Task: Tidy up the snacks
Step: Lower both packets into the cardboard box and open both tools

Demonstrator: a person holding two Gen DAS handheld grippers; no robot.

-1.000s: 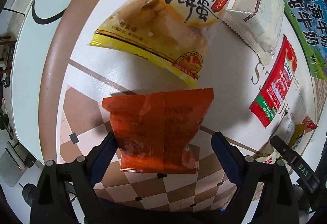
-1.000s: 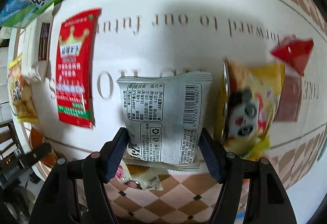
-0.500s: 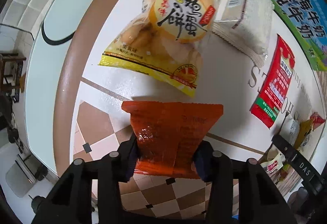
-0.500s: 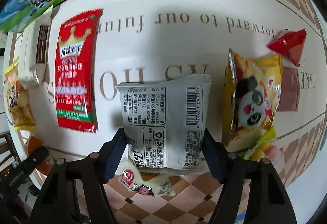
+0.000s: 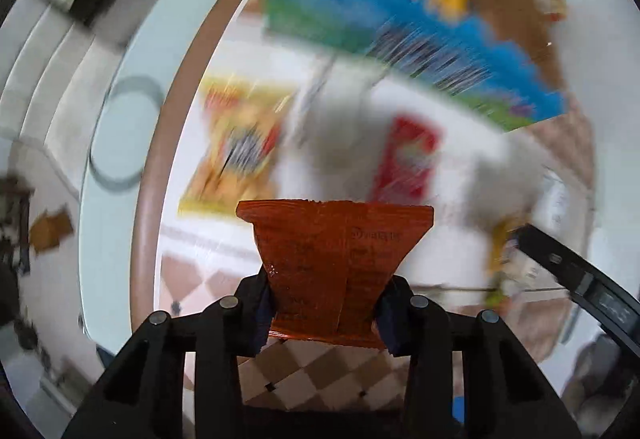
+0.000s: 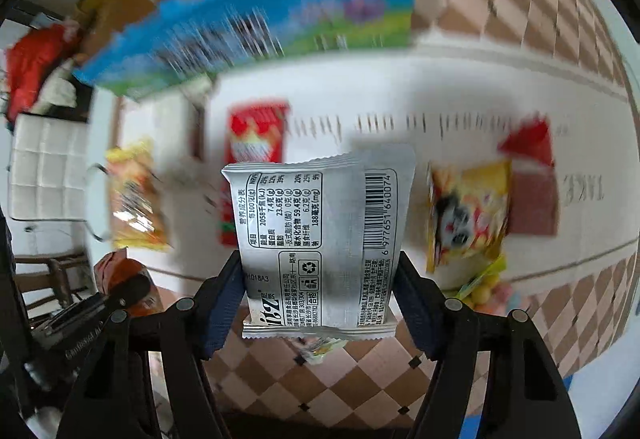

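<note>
Orange snack packet [image 5: 334,259]: pinched at its lower half between the left gripper [image 5: 326,313] fingers, which are closing tight on it; the packet hangs clear above the table [image 5: 460,239]. Silver snack packet [image 6: 320,239]: clamped at both side edges by the right gripper [image 6: 320,299] fingers, set about half spread, label side up, also off the table. On the table below lie a red sachet [image 6: 256,143], a yellow panda packet [image 6: 466,215] and a yellow biscuit bag [image 5: 236,151]. A blue and green cardboard box [image 6: 256,27] stands at the far edge; blurred snack packs show inside, unidentifiable.
</note>
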